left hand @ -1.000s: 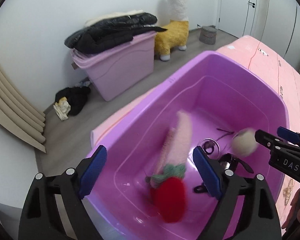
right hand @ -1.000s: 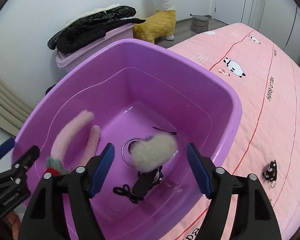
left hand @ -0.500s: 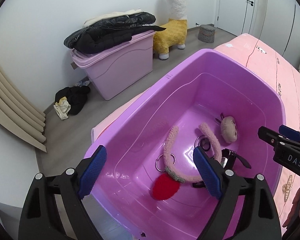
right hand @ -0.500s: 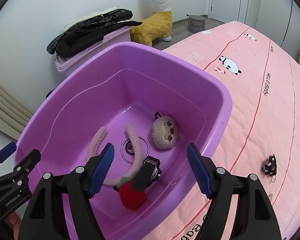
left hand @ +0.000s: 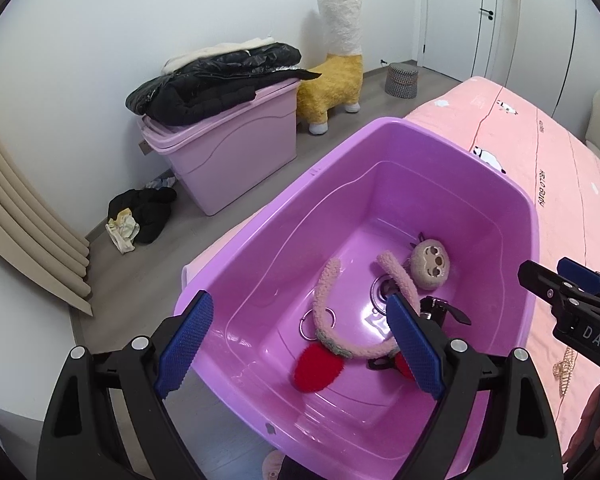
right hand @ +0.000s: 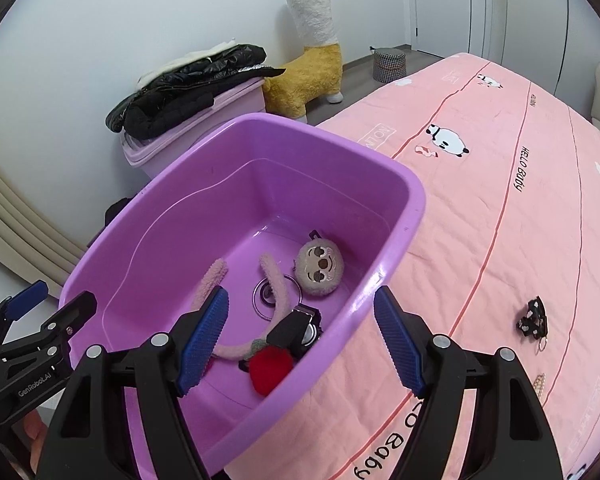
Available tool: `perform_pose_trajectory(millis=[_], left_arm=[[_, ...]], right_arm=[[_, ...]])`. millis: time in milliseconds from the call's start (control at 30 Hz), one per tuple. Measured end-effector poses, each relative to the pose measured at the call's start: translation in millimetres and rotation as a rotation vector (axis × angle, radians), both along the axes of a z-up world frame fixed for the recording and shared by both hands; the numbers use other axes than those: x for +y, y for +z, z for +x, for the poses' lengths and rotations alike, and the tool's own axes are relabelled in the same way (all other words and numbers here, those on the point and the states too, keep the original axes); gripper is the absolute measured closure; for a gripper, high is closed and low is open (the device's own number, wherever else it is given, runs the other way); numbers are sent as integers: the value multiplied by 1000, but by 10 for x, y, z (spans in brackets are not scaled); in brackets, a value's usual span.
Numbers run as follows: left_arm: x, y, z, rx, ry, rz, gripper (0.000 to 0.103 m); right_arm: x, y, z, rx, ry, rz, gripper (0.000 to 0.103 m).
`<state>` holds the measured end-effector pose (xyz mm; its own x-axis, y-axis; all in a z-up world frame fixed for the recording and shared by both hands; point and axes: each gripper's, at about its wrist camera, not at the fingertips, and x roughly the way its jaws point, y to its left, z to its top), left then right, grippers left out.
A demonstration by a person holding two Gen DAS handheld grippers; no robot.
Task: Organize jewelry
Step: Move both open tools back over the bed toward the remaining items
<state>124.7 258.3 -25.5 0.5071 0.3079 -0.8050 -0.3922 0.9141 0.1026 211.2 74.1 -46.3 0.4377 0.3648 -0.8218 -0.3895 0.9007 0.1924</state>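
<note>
A pink bedspread point(right hand: 520, 208) printed with small animals covers the bed, and a purple tub point(right hand: 404, 216) sits at its corner. On the floor by the wall stands a lilac storage bin point(left hand: 236, 156) with a black puffer jacket point(left hand: 212, 80) piled on its lid, and beside it a yellow and white plush alpaca point(left hand: 336, 68).

Inside the tub lies a fuzzy pink headband point(left hand: 324, 300) with a red pompom point(left hand: 316, 368), a round plush face charm point(right hand: 320, 268), 2 metal rings and a black clip point(right hand: 296, 328).

The left gripper point(left hand: 300, 344) hangs over the tub's near rim, jaws spread wide with nothing between them. The right gripper point(right hand: 300, 336) hovers over the tub's bed-side edge, jaws likewise released and empty.

Out on the bedspread lie a small black spotted bow point(right hand: 534, 316) with a ring and a pearl hair clip point(right hand: 540, 384).
</note>
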Motion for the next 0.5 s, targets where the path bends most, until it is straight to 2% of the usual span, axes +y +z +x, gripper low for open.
perform_pose_trajectory(millis=[267,500], left_arm=[[-324,152,-163,-29,-71,3,15],[-753,327,-367,-79,-174,0,13]], right_arm=[[-413,139,-303,-37,-72,47,31],[-1008,192,-719,-86,-178,77,31]])
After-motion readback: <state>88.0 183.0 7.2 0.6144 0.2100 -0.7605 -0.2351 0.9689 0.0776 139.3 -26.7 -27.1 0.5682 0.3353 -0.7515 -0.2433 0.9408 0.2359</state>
